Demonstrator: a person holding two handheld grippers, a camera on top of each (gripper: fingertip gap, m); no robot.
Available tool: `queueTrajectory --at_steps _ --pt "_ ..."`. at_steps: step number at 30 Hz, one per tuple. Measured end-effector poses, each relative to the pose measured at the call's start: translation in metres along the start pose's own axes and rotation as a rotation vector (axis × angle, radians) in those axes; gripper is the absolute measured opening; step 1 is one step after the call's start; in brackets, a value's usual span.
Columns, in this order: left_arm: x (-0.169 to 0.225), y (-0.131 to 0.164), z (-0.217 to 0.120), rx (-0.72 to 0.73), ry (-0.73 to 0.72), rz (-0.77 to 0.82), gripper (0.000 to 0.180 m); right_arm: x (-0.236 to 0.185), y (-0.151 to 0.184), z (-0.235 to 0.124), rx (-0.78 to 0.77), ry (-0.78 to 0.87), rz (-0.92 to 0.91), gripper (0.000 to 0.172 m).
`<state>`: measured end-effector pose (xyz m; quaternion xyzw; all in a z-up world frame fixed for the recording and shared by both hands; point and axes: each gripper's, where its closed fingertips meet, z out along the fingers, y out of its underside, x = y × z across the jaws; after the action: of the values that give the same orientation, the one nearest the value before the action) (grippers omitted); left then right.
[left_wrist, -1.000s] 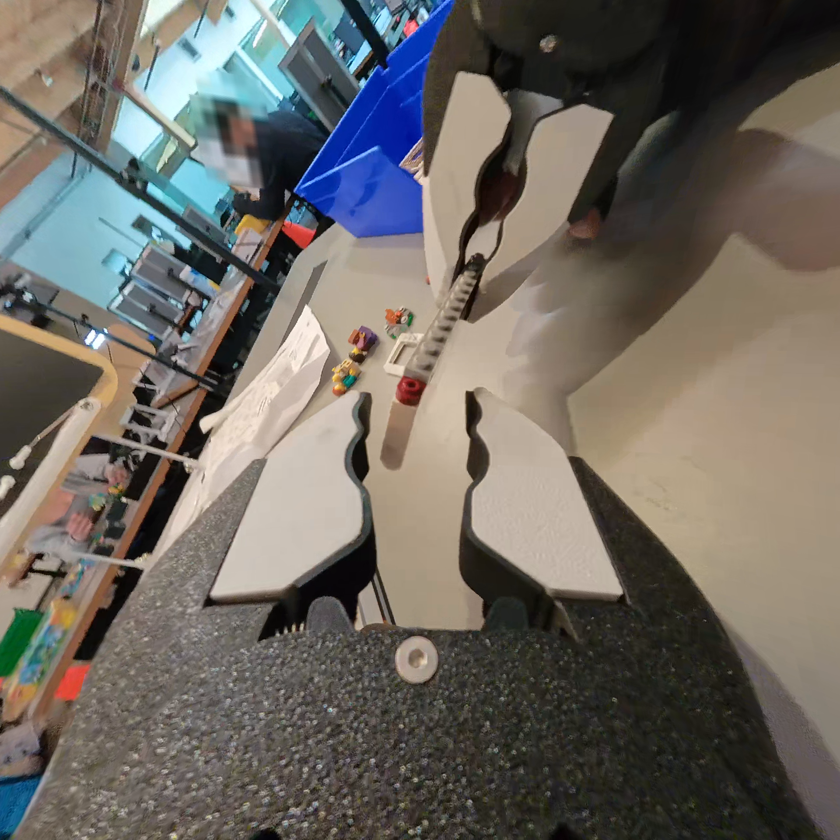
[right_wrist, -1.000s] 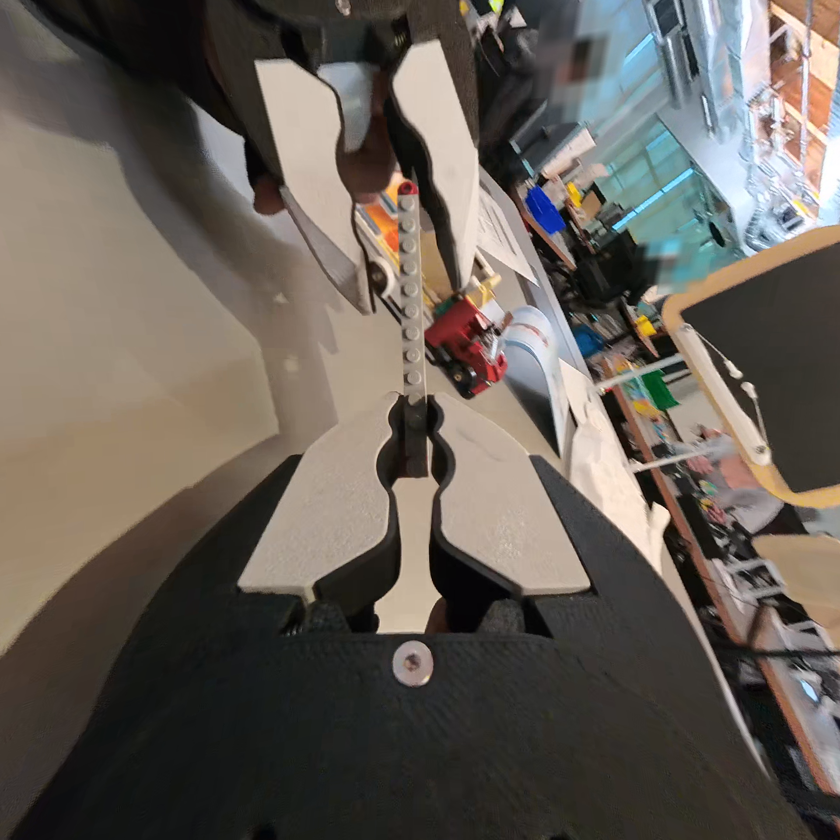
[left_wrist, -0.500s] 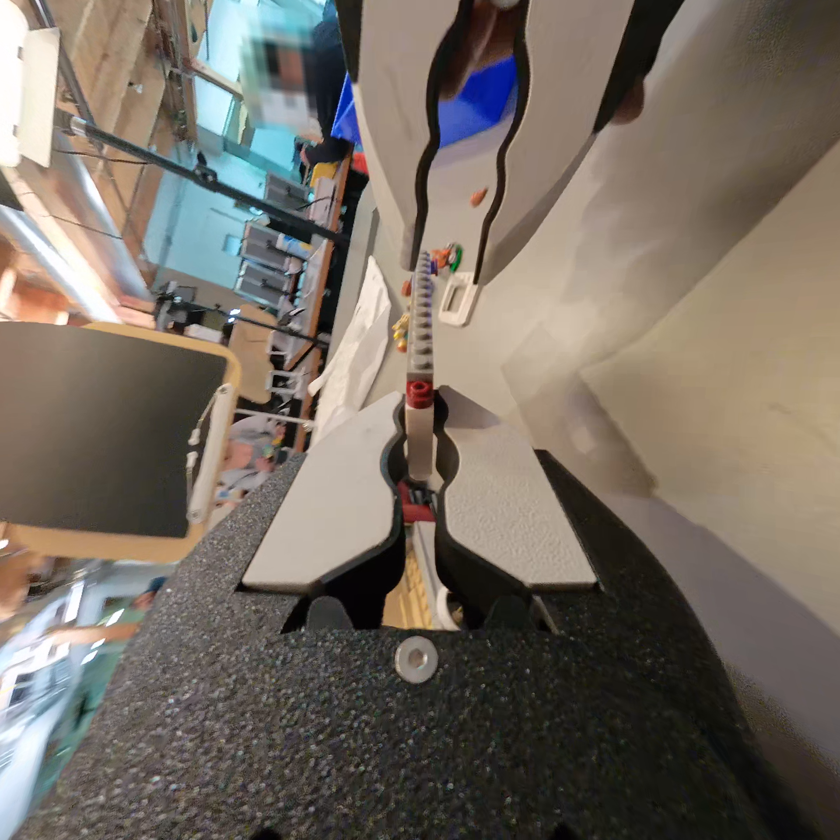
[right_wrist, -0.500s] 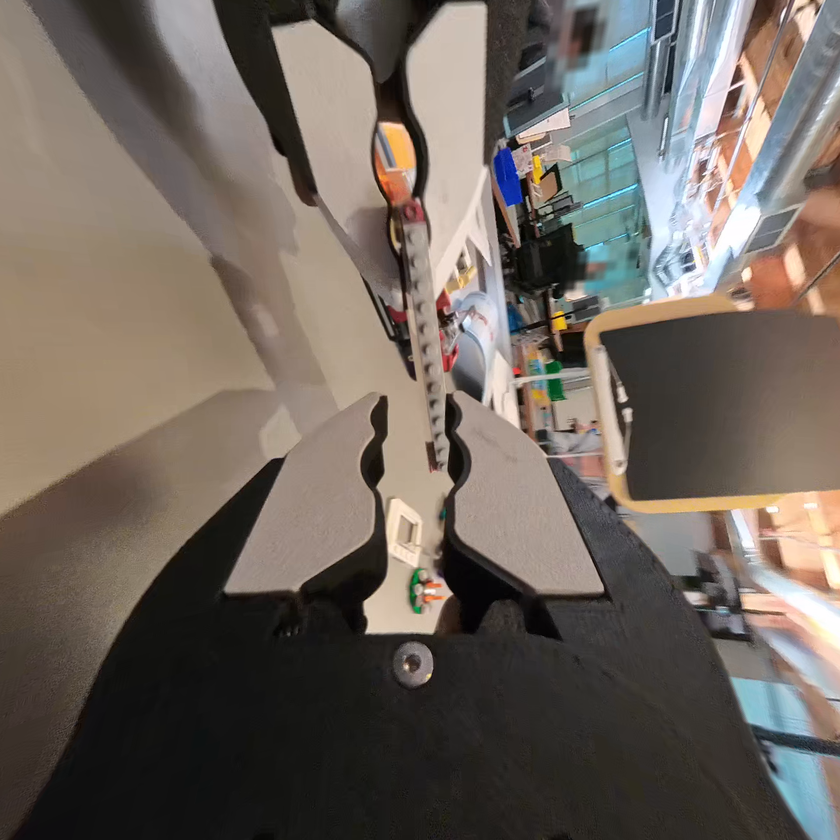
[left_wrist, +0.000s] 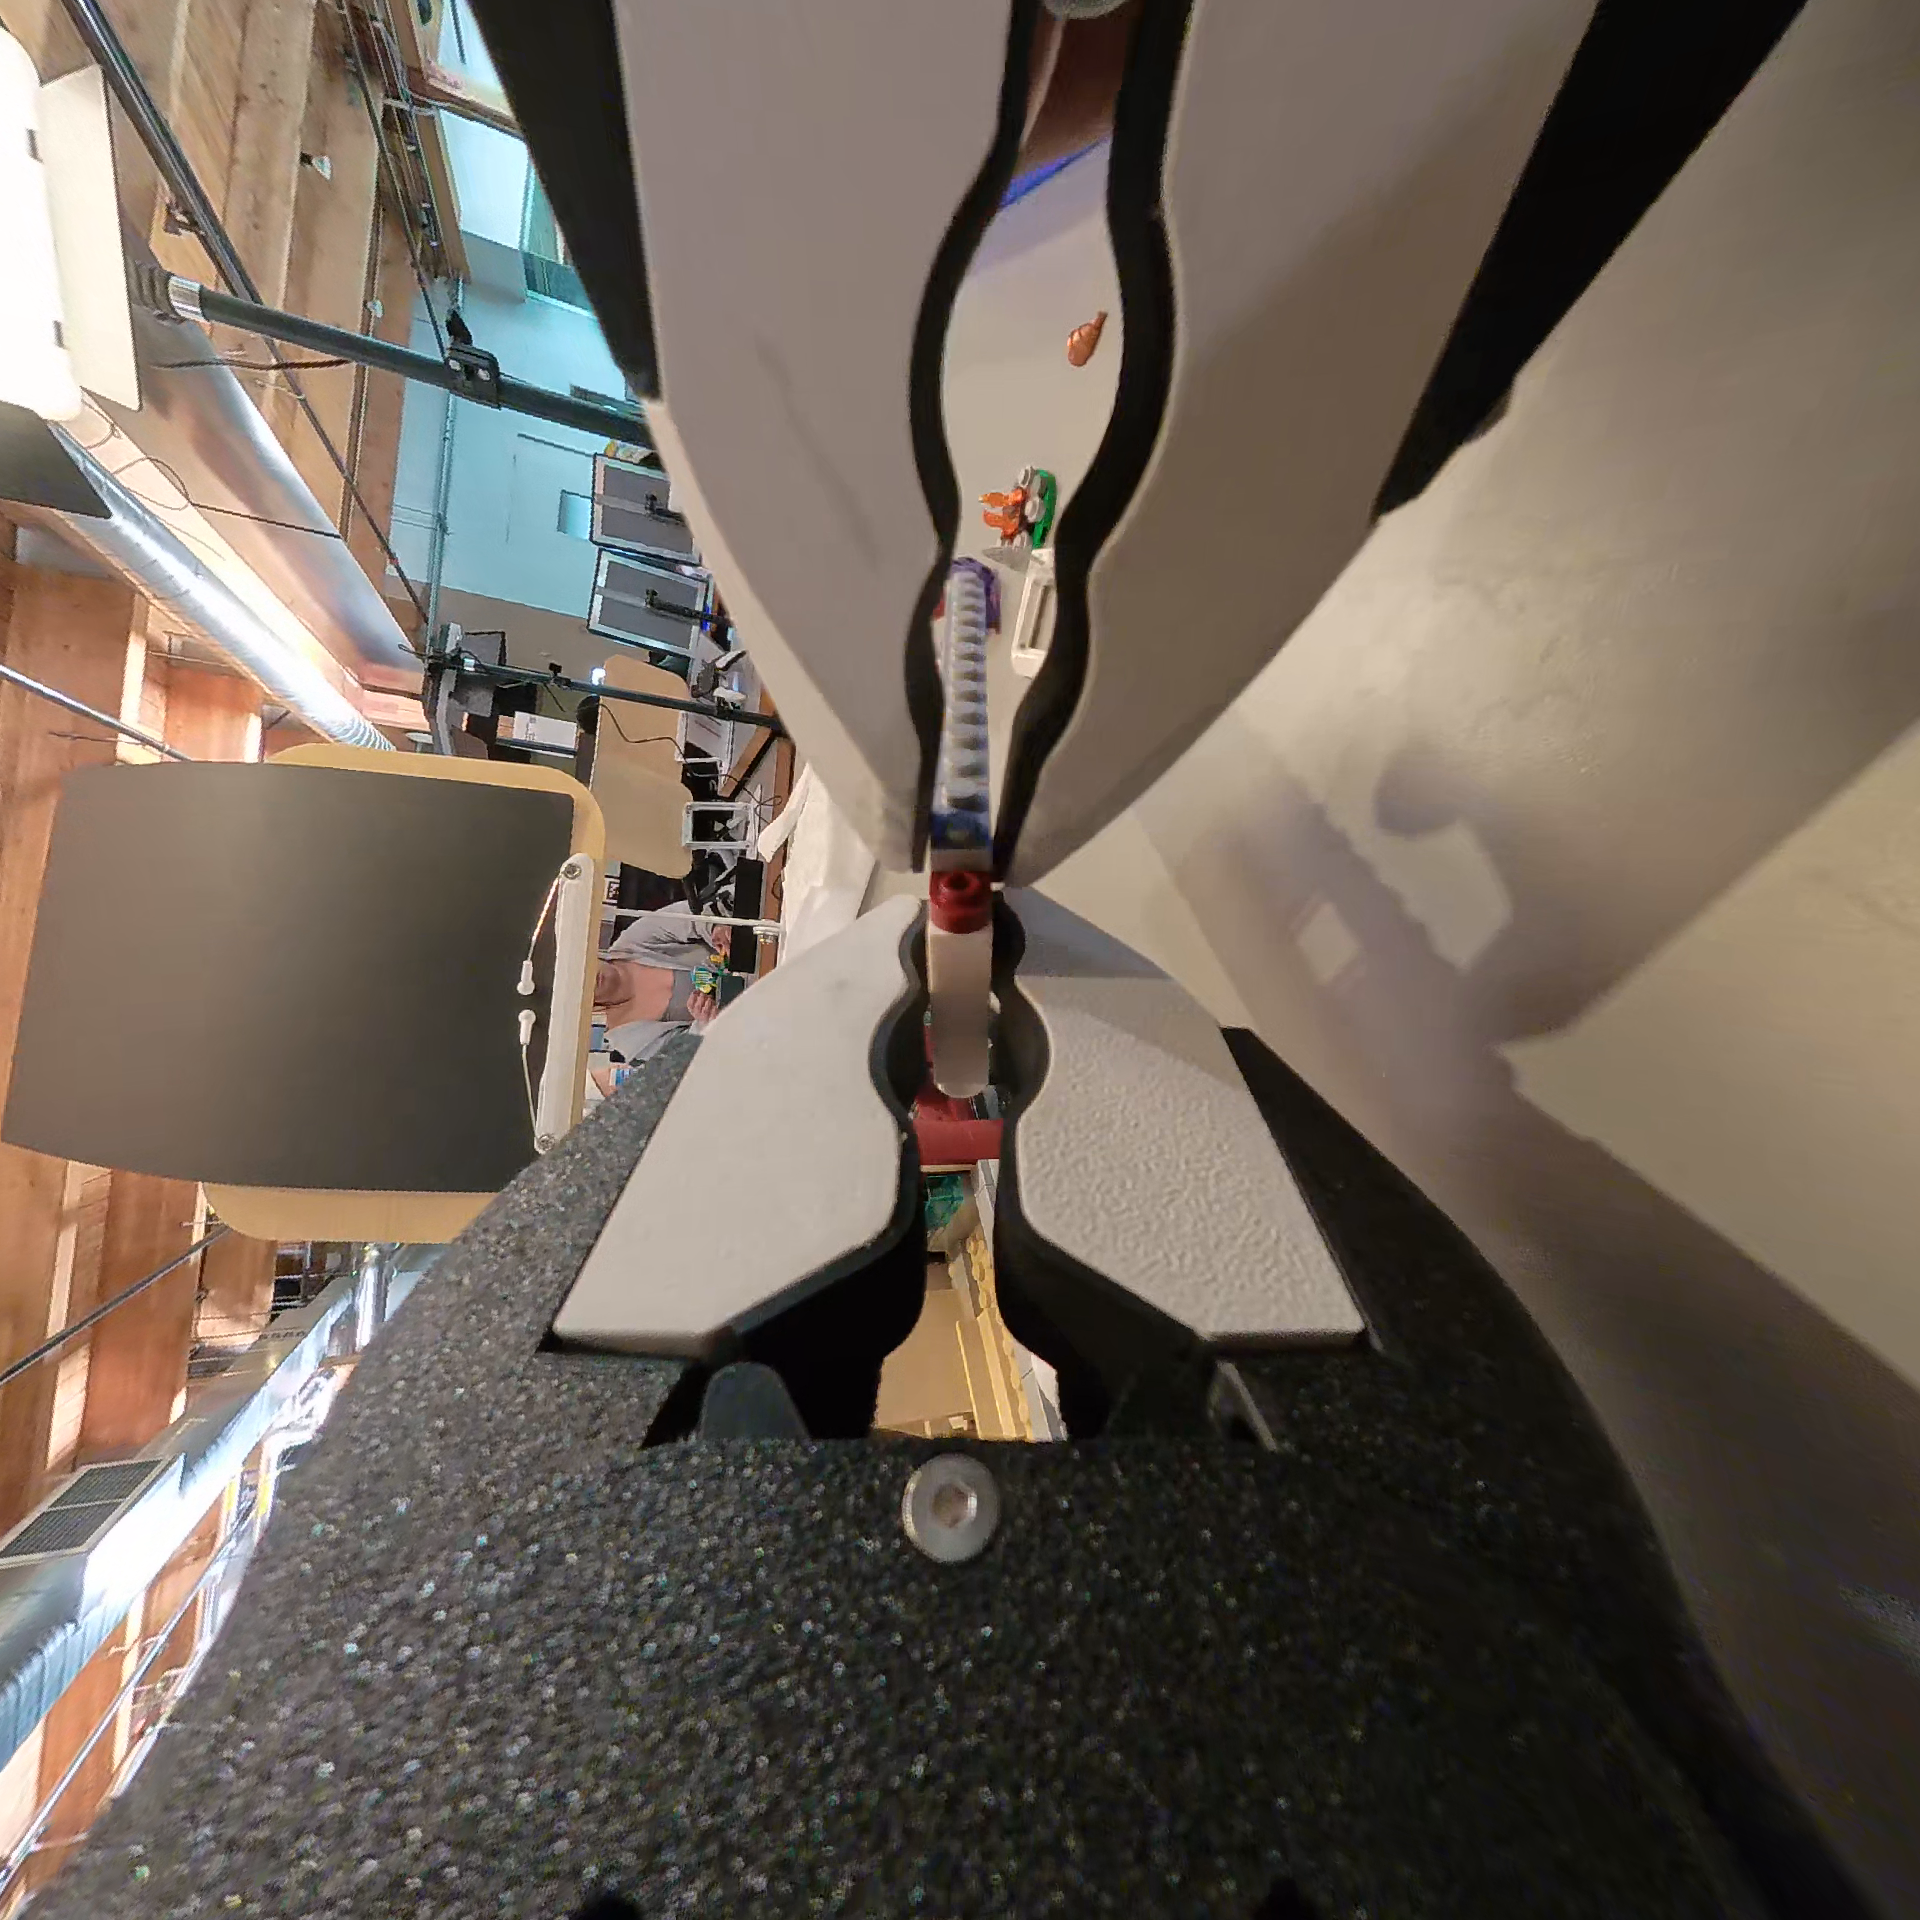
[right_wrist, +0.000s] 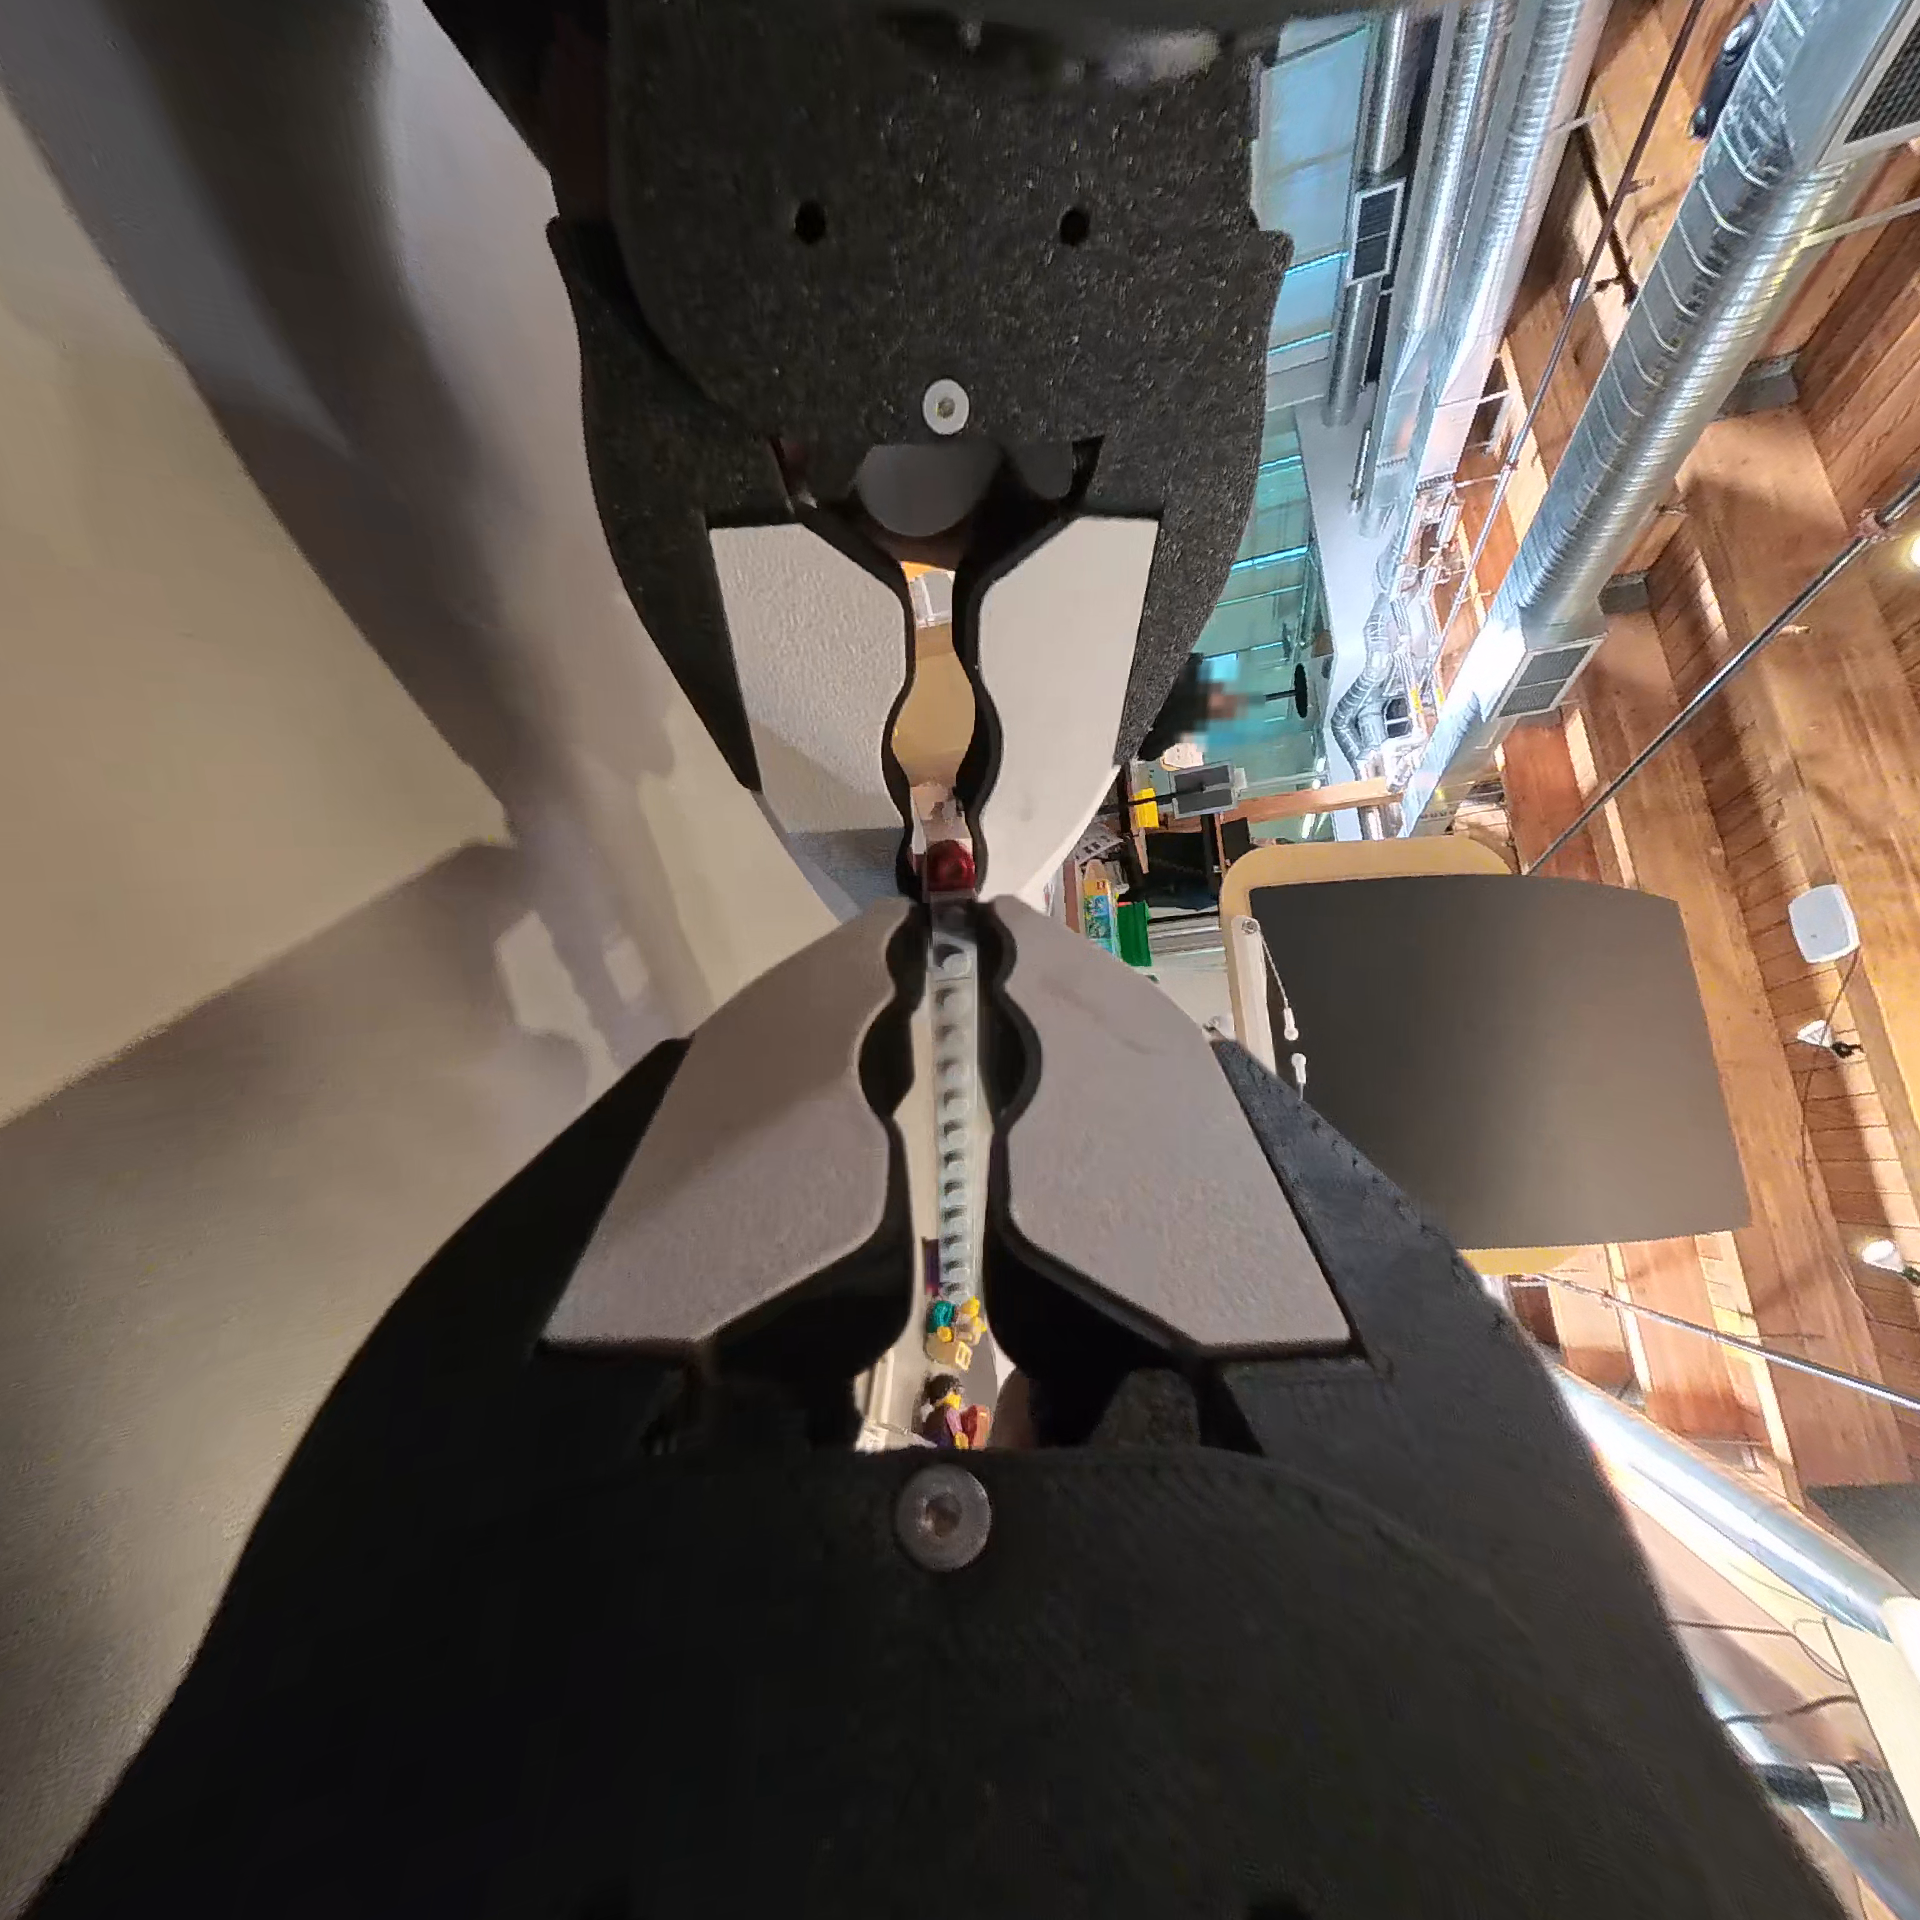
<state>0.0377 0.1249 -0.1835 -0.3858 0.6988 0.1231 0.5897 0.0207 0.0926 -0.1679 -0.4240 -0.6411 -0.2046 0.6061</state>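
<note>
Each claw (left_wrist: 961, 925) is built of speckled black foam-like housing, pale grey wavy-edged fingers (left_wrist: 769, 1122) and one silver screw (left_wrist: 951, 1507).

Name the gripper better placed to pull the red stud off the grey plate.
Left, probably: its fingers close around the white piece carrying the red stud. Right clamps the grey plate, anchoring it.

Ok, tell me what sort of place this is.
Probably an open workshop or lab in a converted industrial building: exposed metal ducts under a wooden ceiling, rows of work desks, and toy brick pieces scattered on a grey table.
</note>
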Motion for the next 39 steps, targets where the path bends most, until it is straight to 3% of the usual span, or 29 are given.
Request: queueTrajectory --at_steps 20,22,25,30,34,39 --pt "0.009 -0.015 -0.004 0.108 0.024 0.006 0.008 -0.005 0.004 -0.022 0.085 -0.016 0.006 0.008" --pt "0.006 0.01 0.002 0.01 0.017 0.007 0.009 0.003 0.008 -0.032 0.109 0.009 0.036 0.008" --pt "-0.006 0.015 -0.004 0.028 -0.035 -0.05 0.009 0.006 0.032 -0.044 0.069 0.026 0.053 0.008" --pt "-0.001 0.016 0.001 0.03 0.019 -0.113 0.008 0.025 0.076 -0.062 -0.08 0.133 0.086 0.008" --pt "0.002 0.016 0.0 0.045 0.053 -0.15 0.008 0.05 0.127 -0.094 -0.206 0.281 0.295 0.008" --pt "0.007 0.012 -0.001 0.067 0.084 -0.154 0.008 0.07 0.208 -0.144 -0.55 0.461 0.38 0.008"
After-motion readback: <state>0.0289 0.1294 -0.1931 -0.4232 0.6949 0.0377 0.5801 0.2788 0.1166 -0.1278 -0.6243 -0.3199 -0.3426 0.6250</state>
